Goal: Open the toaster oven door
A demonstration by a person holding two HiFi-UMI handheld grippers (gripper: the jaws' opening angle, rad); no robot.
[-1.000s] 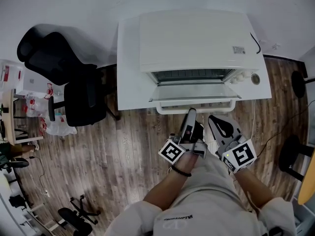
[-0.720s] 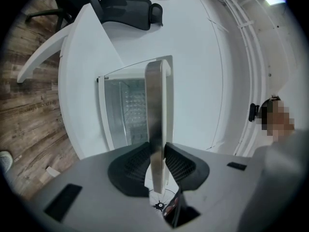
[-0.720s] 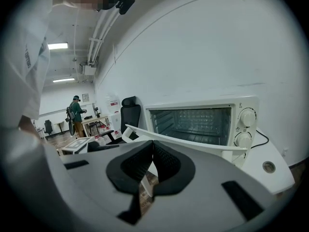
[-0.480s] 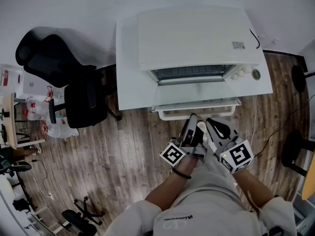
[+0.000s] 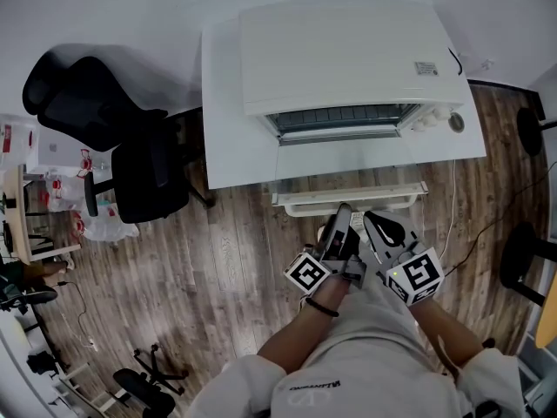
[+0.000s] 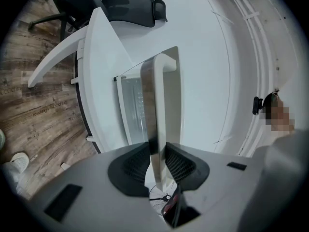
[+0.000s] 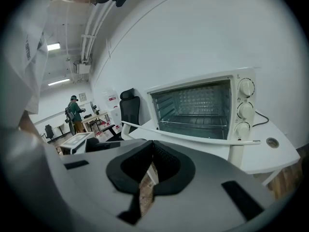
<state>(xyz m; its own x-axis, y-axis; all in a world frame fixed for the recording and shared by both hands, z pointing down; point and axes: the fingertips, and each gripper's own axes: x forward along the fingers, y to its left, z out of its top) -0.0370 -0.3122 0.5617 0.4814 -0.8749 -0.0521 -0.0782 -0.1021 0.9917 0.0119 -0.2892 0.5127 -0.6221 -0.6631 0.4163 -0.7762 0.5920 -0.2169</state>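
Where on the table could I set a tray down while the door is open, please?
Left of the oven, the table is bare toward the chair. Right is a thin strip. In front it is crowded: door, left gripper on its handle.

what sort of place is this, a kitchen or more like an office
Probably an office or lab workroom, not a kitchen: a black office chair stands by the white table that bears the toaster oven, and the right gripper view shows more desks with a person beyond.
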